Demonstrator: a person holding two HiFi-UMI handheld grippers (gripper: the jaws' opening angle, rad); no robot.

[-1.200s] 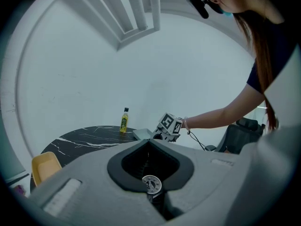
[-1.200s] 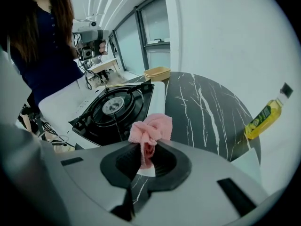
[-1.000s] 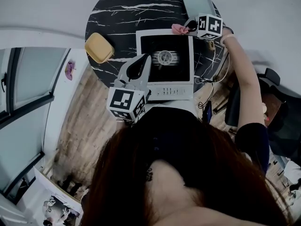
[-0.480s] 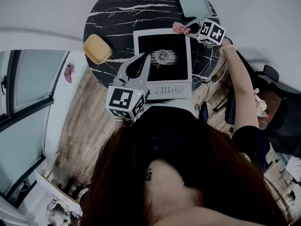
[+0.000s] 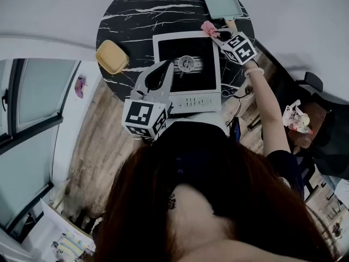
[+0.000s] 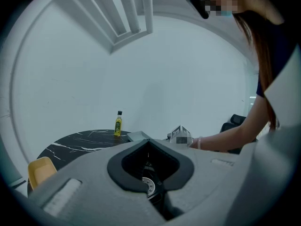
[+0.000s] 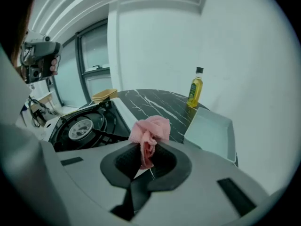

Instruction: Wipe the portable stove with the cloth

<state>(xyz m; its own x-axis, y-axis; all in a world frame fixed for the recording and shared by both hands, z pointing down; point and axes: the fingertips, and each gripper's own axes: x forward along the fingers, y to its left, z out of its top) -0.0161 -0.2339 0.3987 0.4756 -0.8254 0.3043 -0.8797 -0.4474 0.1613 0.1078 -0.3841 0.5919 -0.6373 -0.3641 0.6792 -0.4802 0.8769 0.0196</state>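
Note:
The portable stove [image 5: 185, 70] has a white frame, a black top and a round burner [image 5: 187, 64]; it sits on the round black marble table [image 5: 136, 15]. My right gripper [image 5: 216, 35] is shut on the bunched pink cloth [image 5: 208, 28] at the stove's far right corner. In the right gripper view the cloth [image 7: 153, 128] sticks up from the right gripper [image 7: 151, 144], with the stove [image 7: 84, 124] to its left. My left gripper [image 5: 165, 67] hovers over the stove's near left edge. Seen in its own view, the left gripper [image 6: 148, 142] is shut and holds nothing.
A yellow dish [image 5: 112, 56] lies on the table left of the stove. A pale grey tray [image 5: 221, 0] sits at the far right, with a small oil bottle [image 7: 195, 93] behind it. Cables [image 5: 240, 91] hang off the table's right edge.
The right gripper has swung round with the cloth: its marker cube dropped nearer, and the cloth shifted slightly farther along the stove's far right corner. The left gripper has barely moved.

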